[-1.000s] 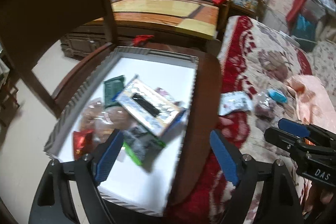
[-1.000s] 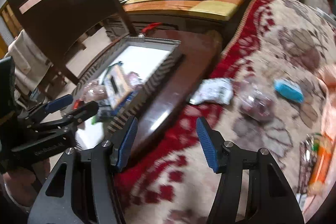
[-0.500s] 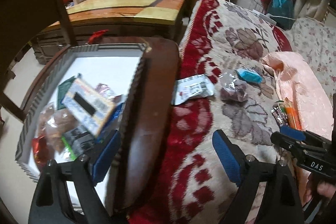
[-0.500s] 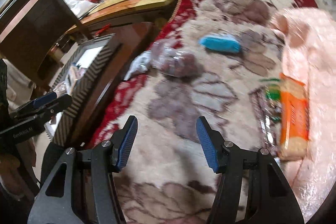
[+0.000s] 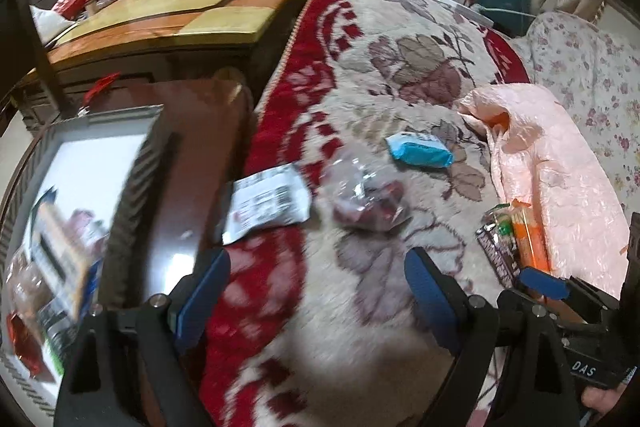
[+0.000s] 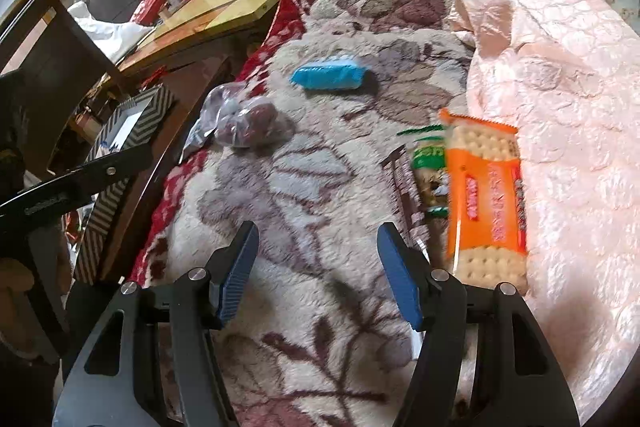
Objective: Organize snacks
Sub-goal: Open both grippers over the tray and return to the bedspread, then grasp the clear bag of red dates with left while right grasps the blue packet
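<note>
**Both grippers swung off the box, onto the bed**

I've carried both tools from the striped box (image 5: 136, 163) across to the floral blanket (image 6: 320, 187). Left gripper (image 5: 316, 291) stands wide and empty; right gripper (image 6: 318, 267), jaws just opened further, holds nothing. So next is a pickup, I judge. Counting outward from the box: one white packet (image 5: 268, 203), one clear bag (image 6: 244, 123), one blue pack (image 6: 328, 77), one orange cracker pack (image 6: 484, 203) with one green-labelled pack (image 6: 430, 163) beside it.

You are working with two matching black tools: your left gripper (image 5: 316, 291) and right gripper (image 6: 318, 269) are each showing ribbed blue pads on angular black fingers (image 6: 400, 283), silver screws at the pivots, and white "DAS" lettering.
</note>
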`<action>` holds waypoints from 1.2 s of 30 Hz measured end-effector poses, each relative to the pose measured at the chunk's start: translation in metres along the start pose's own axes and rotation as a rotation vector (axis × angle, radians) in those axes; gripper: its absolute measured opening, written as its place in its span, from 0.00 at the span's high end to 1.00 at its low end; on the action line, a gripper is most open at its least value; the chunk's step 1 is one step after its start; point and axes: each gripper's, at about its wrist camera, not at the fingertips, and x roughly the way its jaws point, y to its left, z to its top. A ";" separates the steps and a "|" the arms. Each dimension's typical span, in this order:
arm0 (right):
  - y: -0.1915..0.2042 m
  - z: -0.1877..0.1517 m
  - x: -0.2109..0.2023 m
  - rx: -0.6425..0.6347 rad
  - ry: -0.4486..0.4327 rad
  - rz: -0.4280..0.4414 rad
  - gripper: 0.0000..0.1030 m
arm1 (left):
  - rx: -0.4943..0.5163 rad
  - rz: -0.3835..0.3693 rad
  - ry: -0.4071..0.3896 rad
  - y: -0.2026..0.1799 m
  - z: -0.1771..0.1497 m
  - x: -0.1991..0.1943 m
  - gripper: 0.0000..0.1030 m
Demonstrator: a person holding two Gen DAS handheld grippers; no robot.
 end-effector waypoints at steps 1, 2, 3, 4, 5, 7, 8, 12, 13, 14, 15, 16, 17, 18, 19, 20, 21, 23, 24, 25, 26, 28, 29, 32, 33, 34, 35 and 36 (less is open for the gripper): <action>-0.003 0.004 0.001 0.003 -0.002 0.001 0.40 | 0.005 -0.003 0.003 -0.003 0.003 0.004 0.12; -0.005 0.008 0.002 0.002 -0.005 -0.002 0.40 | 0.009 -0.003 0.006 -0.007 0.006 0.008 0.12; -0.007 0.012 0.003 0.002 -0.008 -0.005 0.40 | 0.012 0.000 0.011 -0.009 0.009 0.012 0.12; -0.010 0.019 0.005 0.002 -0.009 -0.006 0.40 | 0.015 0.003 0.016 -0.012 0.013 0.016 0.12; -0.012 0.024 0.007 0.000 -0.008 -0.006 0.40 | 0.016 0.001 0.019 -0.014 0.016 0.020 0.12; -0.015 0.036 0.009 -0.010 -0.014 -0.013 0.40 | 0.023 -0.007 0.026 -0.019 0.021 0.028 0.12; -0.016 0.040 0.010 -0.012 -0.017 -0.016 0.40 | 0.030 -0.008 0.029 -0.023 0.024 0.031 0.12; -0.024 0.051 0.009 -0.011 -0.031 -0.011 0.39 | 0.056 0.004 0.048 -0.036 0.032 0.050 0.12; -0.026 0.053 0.009 -0.012 -0.030 -0.011 0.39 | 0.057 0.008 0.055 -0.039 0.034 0.056 0.12; -0.028 0.055 0.009 -0.014 -0.030 -0.012 0.39 | 0.054 0.007 0.061 -0.041 0.036 0.060 0.12; -0.031 0.058 0.010 -0.018 -0.029 -0.015 0.39 | 0.050 0.001 0.066 -0.043 0.037 0.065 0.12; -0.032 0.060 0.010 -0.022 -0.028 -0.016 0.39 | 0.047 0.000 0.069 -0.045 0.038 0.068 0.12; -0.034 0.064 0.012 -0.032 -0.025 -0.017 0.39 | 0.048 0.004 0.073 -0.047 0.039 0.072 0.12; -0.034 0.067 0.014 -0.044 -0.023 -0.015 0.39 | 0.051 0.009 0.079 -0.048 0.040 0.076 0.13; -0.035 0.072 0.016 -0.062 -0.023 -0.013 0.39 | 0.051 0.007 0.084 -0.048 0.040 0.079 0.15; -0.035 0.078 0.019 -0.091 -0.024 -0.012 0.39 | 0.048 -0.001 0.087 -0.046 0.040 0.082 0.21; -0.034 0.084 0.022 -0.126 -0.025 -0.013 0.39 | 0.043 -0.011 0.097 -0.044 0.041 0.085 0.34; -0.031 0.097 0.033 -0.227 -0.005 -0.011 0.39 | 0.029 -0.049 0.121 -0.039 0.042 0.089 0.42; -0.028 0.102 0.039 -0.274 0.012 -0.006 0.37 | 0.034 -0.052 0.122 -0.038 0.041 0.089 0.45; -0.025 0.108 0.047 -0.324 0.033 0.002 0.35 | 0.045 -0.055 0.120 -0.037 0.040 0.088 0.47; -0.022 0.113 0.056 -0.370 0.057 0.009 0.34 | 0.052 -0.058 0.119 -0.037 0.039 0.087 0.47; -0.017 0.123 0.072 -0.446 0.103 0.012 0.34 | 0.064 -0.063 0.120 -0.036 0.038 0.085 0.49; -0.014 0.127 0.079 -0.482 0.112 0.014 0.34 | 0.066 -0.066 0.123 -0.035 0.038 0.085 0.49; -0.007 0.138 0.098 -0.566 0.136 0.042 0.34 | 0.066 -0.080 0.129 -0.033 0.038 0.086 0.49; -0.006 0.141 0.104 -0.584 0.151 0.053 0.34 | 0.068 -0.081 0.130 -0.033 0.038 0.086 0.49; -0.003 0.143 0.111 -0.603 0.165 0.065 0.34 | 0.068 -0.082 0.130 -0.033 0.038 0.086 0.49; -0.001 0.146 0.118 -0.620 0.179 0.070 0.34 | 0.067 -0.082 0.131 -0.033 0.038 0.087 0.49; 0.000 0.148 0.124 -0.630 0.189 0.066 0.34 | 0.067 -0.083 0.131 -0.033 0.038 0.087 0.49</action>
